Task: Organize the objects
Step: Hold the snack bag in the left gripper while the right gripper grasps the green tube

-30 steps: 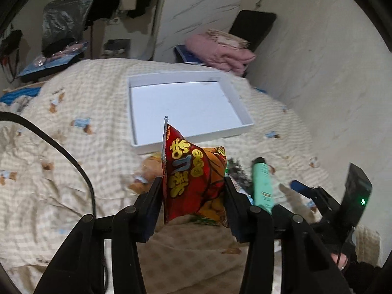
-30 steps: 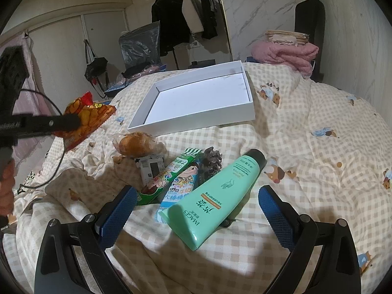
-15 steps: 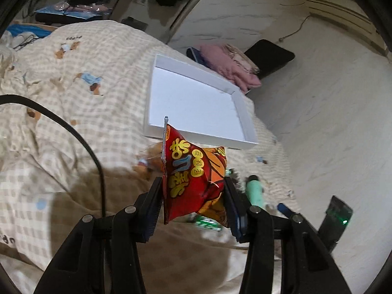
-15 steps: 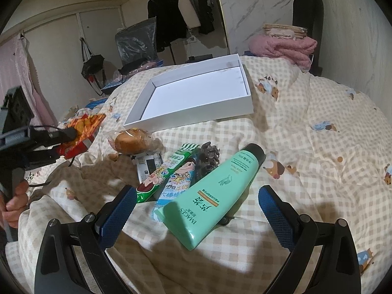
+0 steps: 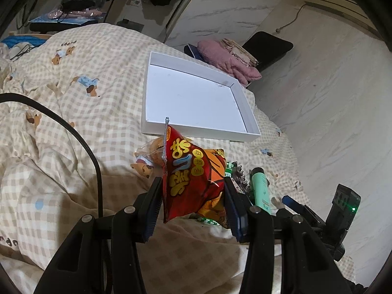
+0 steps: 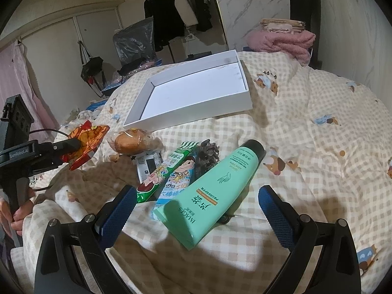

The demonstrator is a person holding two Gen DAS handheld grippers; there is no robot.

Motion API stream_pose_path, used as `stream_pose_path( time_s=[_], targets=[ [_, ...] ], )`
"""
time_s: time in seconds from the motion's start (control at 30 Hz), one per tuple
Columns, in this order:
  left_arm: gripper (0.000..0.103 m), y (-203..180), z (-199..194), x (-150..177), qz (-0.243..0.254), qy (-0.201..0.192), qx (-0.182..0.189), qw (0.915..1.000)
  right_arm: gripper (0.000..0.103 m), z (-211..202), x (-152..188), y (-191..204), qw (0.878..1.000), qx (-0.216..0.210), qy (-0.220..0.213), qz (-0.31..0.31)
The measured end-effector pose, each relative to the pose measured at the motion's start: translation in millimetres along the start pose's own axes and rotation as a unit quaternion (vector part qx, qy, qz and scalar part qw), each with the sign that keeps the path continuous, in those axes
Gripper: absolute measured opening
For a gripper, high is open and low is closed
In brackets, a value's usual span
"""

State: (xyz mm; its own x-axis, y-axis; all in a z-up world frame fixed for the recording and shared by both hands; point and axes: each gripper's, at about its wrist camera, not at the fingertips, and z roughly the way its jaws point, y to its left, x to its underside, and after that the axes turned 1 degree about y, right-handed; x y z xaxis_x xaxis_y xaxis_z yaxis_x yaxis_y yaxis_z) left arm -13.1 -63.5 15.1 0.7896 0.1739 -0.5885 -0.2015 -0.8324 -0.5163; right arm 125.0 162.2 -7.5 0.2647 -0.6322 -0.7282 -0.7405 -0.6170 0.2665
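My left gripper (image 5: pixel 193 201) is shut on a red snack bag (image 5: pixel 191 176) and holds it above the bed, short of the white tray (image 5: pixel 191 98). In the right wrist view the same bag (image 6: pixel 85 144) hangs at the left. My right gripper (image 6: pixel 196 210) is open and empty, hovering over a green tube (image 6: pixel 215 193). Beside the tube lie a green candy pack (image 6: pixel 164 174), a blue-white packet (image 6: pixel 176 186), a dark hair claw (image 6: pixel 207 154), a wrapped bun (image 6: pixel 129 142) and a small white device (image 6: pixel 148 165). The tray (image 6: pixel 196 90) is empty.
Everything lies on a checked quilt (image 6: pixel 306 127) over a bed. A pink folded blanket (image 6: pixel 281 39) sits past the tray by a black chair (image 6: pixel 305 2). Clothes hang on a rack (image 6: pixel 176 14) behind. A black cable (image 5: pixel 80 144) crosses the left wrist view.
My left gripper with the snack bag has swung and tilted, so the tray looks closer and more from above. My right gripper has barely moved.
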Motion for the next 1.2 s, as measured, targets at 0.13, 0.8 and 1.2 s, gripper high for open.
stream_pose_path(
  time_s=[0.13,0.8,1.2],
  targets=[
    [0.051,-6,-5,2,0.014,-0.014,-0.005,0.9998,0.1,-1,0,1,1.0,-0.006,-0.003,0.002],
    [0.051,-4,3,4,0.019,0.0,0.008,0.9998,0.088,-4,-41,-40,0.986,-0.024,0.074,0.15],
    [0.051,-3,7,5,0.019,0.011,0.008,0.9997,0.064,39,-18,-54,0.967,-0.012,0.145,0.208]
  ],
)
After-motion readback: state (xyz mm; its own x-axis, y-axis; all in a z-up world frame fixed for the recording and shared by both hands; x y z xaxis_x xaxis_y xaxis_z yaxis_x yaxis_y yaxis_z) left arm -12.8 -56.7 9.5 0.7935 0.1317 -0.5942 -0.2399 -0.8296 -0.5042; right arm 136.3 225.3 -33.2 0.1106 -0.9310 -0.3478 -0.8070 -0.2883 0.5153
